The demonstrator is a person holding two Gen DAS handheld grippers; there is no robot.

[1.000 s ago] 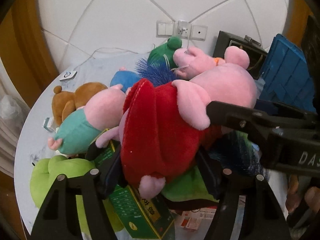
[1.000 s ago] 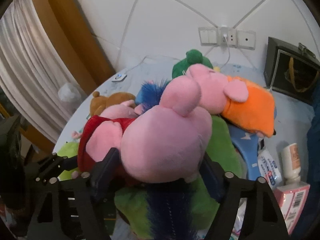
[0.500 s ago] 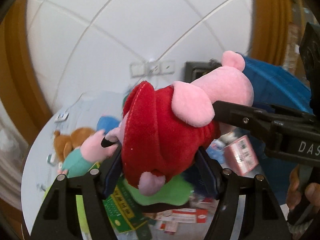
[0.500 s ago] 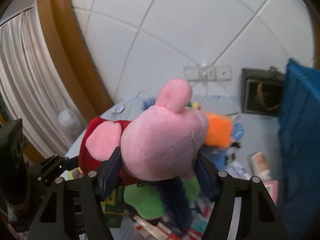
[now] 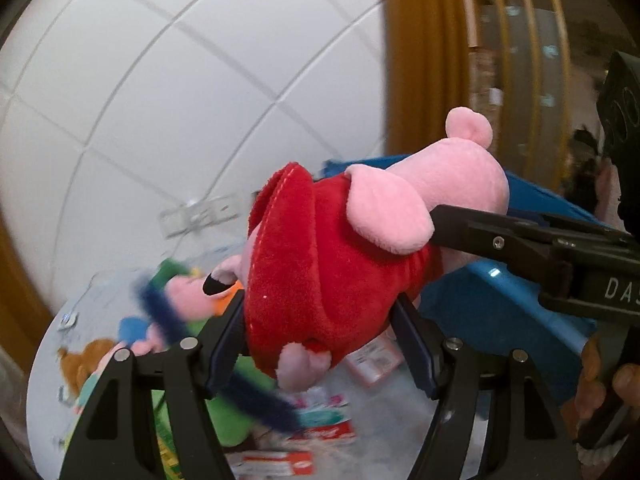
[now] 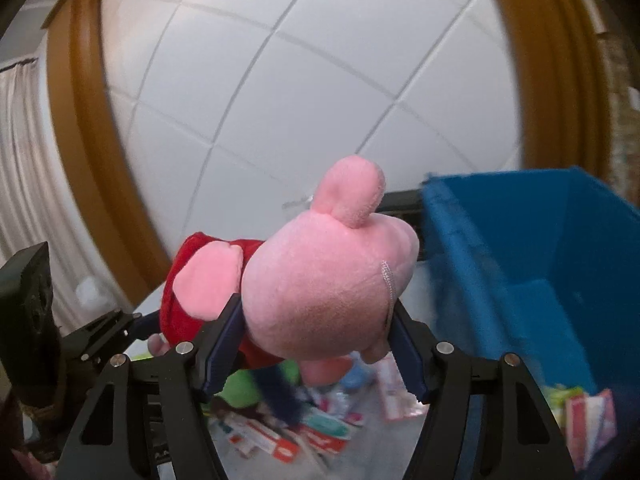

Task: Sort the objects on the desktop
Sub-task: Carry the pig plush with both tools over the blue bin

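A pink pig plush in a red dress (image 5: 332, 264) hangs in the air between both grippers. My left gripper (image 5: 320, 332) is shut on its red body. My right gripper (image 6: 316, 332) is shut on its pink head (image 6: 320, 292); it also reaches in from the right in the left wrist view (image 5: 480, 232). A blue bin (image 6: 552, 280) stands just right of the plush, with small packets in its bottom. Other plush toys (image 5: 180, 304) lie blurred on the table below.
Red-and-white boxes and packets (image 6: 280, 440) lie scattered on the white table (image 5: 384, 432) under the plush. A green plush (image 5: 228, 420) and a brown bear (image 5: 84, 364) sit at the left. A tiled wall and wooden frame (image 6: 80, 160) stand behind.
Both grippers have lifted the pig plush up off the toy pile and carried it right, toward the blue bin. The bin's open inside has come into the right wrist view.
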